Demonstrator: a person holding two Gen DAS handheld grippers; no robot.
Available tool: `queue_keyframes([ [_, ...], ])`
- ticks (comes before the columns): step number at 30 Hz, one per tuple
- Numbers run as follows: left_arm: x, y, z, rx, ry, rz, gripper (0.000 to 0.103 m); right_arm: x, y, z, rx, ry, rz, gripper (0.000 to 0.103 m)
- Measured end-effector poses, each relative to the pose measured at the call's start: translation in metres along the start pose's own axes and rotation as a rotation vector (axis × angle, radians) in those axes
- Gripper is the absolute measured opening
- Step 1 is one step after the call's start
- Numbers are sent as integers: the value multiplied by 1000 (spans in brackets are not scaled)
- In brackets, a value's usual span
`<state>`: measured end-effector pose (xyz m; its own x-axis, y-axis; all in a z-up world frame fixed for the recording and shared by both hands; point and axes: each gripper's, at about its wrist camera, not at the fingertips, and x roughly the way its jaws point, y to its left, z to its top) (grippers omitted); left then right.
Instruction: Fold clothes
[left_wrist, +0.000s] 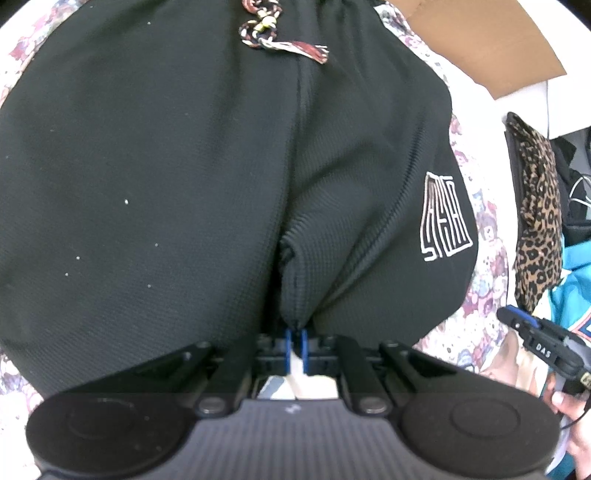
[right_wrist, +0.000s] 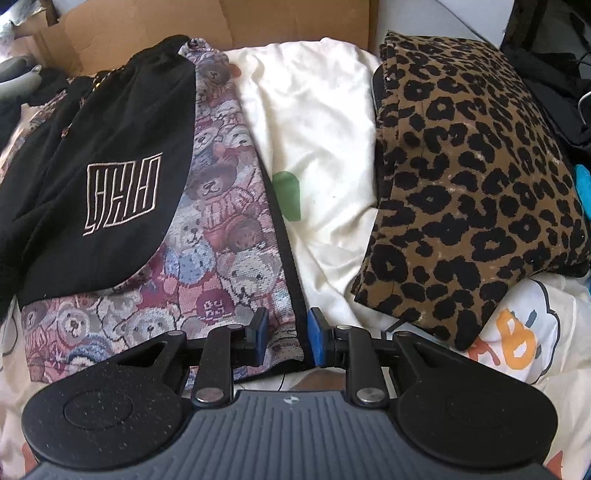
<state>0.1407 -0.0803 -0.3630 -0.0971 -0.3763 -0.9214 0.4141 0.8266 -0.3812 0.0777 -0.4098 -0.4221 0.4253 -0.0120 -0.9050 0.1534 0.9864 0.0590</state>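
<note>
Black shorts (left_wrist: 184, 177) with a white square logo (left_wrist: 445, 218) and a braided drawstring (left_wrist: 280, 40) fill the left wrist view. My left gripper (left_wrist: 298, 341) is shut on a pinched fold of their fabric at the crotch seam. In the right wrist view the same shorts (right_wrist: 103, 177) lie at the left on a teddy-bear print cloth (right_wrist: 221, 229). My right gripper (right_wrist: 288, 332) hovers open over that cloth's black-trimmed near edge, with its blue pads apart and pressing on nothing. It also shows at the right of the left wrist view as the right gripper (left_wrist: 535, 339), with a hand (left_wrist: 572, 424) below it.
A folded leopard-print garment (right_wrist: 472, 177) lies to the right on a white cloth (right_wrist: 314, 129). A cardboard box (right_wrist: 221, 22) stands behind the clothes. Dark items and cables pile up at the far right (right_wrist: 554, 74). A printed sheet (right_wrist: 517, 339) covers the near right.
</note>
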Motion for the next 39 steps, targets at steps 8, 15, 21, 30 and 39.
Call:
queue_keyframes([
  [8, 5, -2, 2, 13, 7, -28, 6, -20, -1, 5, -31, -4, 0, 3],
  [15, 6, -3, 2, 40, 31, -106, 10, -24, -14, 13, -10, -11, -72, 2],
  [21, 22, -14, 1, 87, 24, -97, 37, -18, -28, 7, 84, -7, -41, 4],
  [30, 16, -17, -14, 192, 10, -89, 58, -22, -42, -10, 161, 2, -25, 22],
  [39, 27, -17, -8, 169, -37, -158, 59, -9, -42, -10, 183, -5, 7, 22],
])
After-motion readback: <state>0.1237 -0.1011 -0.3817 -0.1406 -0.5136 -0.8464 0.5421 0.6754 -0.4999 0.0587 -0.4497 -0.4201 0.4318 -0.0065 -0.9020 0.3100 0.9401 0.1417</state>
